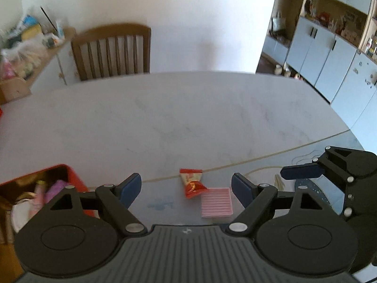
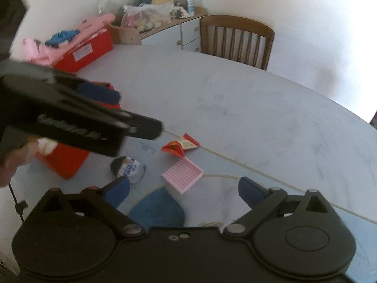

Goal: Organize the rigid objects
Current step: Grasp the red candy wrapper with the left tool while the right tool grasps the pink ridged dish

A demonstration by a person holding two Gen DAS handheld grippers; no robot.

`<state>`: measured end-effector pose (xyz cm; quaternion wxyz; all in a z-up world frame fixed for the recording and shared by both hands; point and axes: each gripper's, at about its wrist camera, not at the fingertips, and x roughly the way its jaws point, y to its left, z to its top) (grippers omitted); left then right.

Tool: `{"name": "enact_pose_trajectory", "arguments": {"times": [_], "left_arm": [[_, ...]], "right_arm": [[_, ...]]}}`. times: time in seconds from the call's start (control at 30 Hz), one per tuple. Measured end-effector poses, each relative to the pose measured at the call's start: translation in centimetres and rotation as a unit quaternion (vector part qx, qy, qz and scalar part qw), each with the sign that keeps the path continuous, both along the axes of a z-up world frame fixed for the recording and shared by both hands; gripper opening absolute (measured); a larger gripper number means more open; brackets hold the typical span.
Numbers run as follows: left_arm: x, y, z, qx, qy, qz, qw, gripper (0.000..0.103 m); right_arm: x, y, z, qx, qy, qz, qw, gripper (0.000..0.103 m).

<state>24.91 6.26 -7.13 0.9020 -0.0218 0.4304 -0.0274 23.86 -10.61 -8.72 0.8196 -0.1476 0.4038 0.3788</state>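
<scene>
A red snack packet [image 1: 192, 182] [image 2: 180, 145] lies on the pale table, touching a pink ribbed tray [image 1: 216, 202] [image 2: 182, 173] just nearer to me. My left gripper [image 1: 186, 188] hovers open above and short of both, with nothing between its fingers. My right gripper [image 2: 183, 192] is open too, with the pink tray just beyond its fingertips. An open red box [image 1: 70, 179] [image 2: 63, 160] holding several items stands to the left. A small labelled bottle [image 2: 128, 165] lies on its side beside the box.
A second red box [image 2: 87, 49] draped with pink cloth sits at the far left of the table. A wooden chair [image 1: 113, 49] [image 2: 235, 40] stands behind the table. A blue round object [image 2: 157, 210] lies near the front edge. Cabinets [image 1: 329, 59] line the right.
</scene>
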Motion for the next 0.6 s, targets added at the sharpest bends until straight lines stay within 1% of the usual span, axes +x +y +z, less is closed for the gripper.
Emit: {"name": "enact_pose_trajectory", "arguments": {"times": [0.13,0.23,0.37,0.47,0.6], "left_arm": [[2.2,0.1,-1.8,-0.018,0.032,0.011,0.9993,0.084],[3.4,0.1,-3.1,-0.022,0.048,0.019,0.9984,0.084],[4.4,-0.1,-4.4,-0.011,0.057,0.019,0.9981,0.084],[4.9,-0.4,-5.0,-0.004,0.061,0.020,0.9980,0.084],[4.9,-0.6,-5.5,0.004,0.058,0.018,0.9981,0.083]], "right_arm": [[0.8,0.3,-1.3,-0.014,-0.006,0.024,1.000,0.099],[1.4,0.6,-2.0,-0.020,-0.008,0.033,0.999,0.099],[1.9,1.1,-2.6,-0.019,-0.009,0.046,0.999,0.098],[2.1,1.5,-3.1,-0.018,-0.008,0.058,0.998,0.093],[2.3,1.9,-3.6,-0.019,-0.013,0.069,0.997,0.083]]}}
